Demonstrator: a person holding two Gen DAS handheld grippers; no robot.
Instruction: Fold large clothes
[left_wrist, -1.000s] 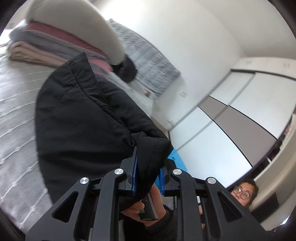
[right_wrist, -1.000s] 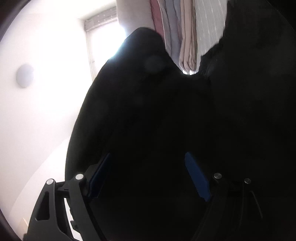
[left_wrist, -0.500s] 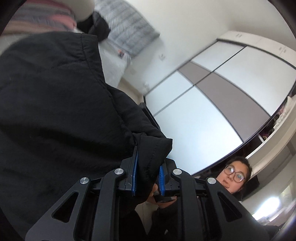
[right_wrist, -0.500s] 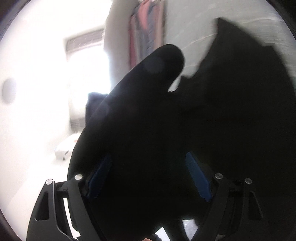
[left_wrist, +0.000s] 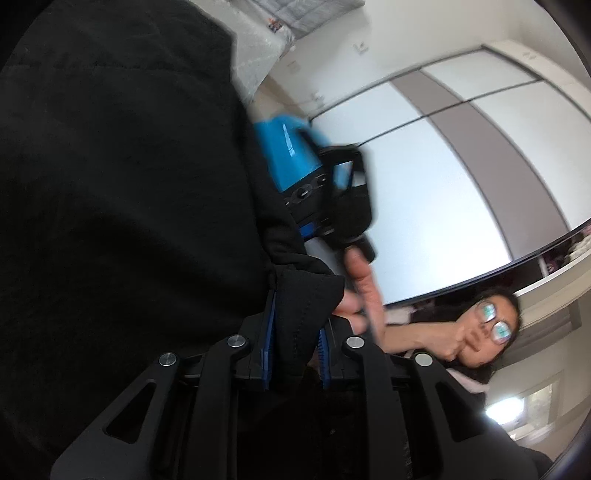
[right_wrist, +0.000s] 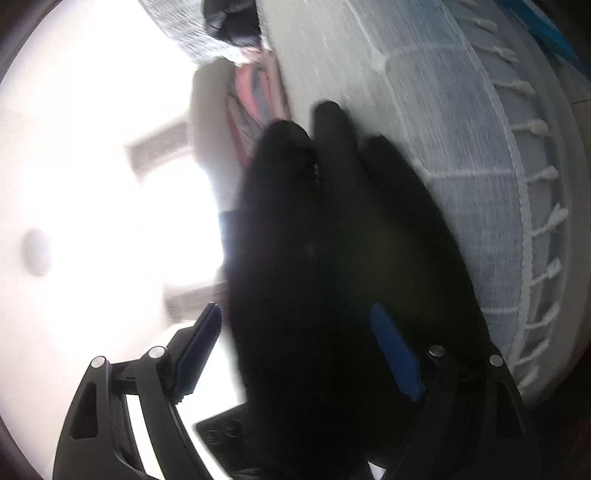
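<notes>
A large black garment (left_wrist: 122, 192) is lifted in the air and fills the left of the left wrist view. My left gripper (left_wrist: 294, 334) is shut on a folded edge of it, between its blue pads (left_wrist: 267, 332). In the right wrist view the same black garment (right_wrist: 332, 258) hangs thick between my right gripper's (right_wrist: 299, 339) wide-apart blue pads (right_wrist: 395, 354). The cloth fills most of that gap; whether the pads press on it does not show.
The bed with its grey fringed cover (right_wrist: 461, 155) lies at the right of the right wrist view. A pile of folded clothes (right_wrist: 255, 99) rests further along it. A person (left_wrist: 484, 332), a blue and black device (left_wrist: 317, 181) and wardrobe doors (left_wrist: 461, 162) show in the left wrist view.
Both grippers have swung the garment up and away from the bed. The left view has turned from the bed to the wardrobe and the person. The bed's fringed edge has come into the right view.
</notes>
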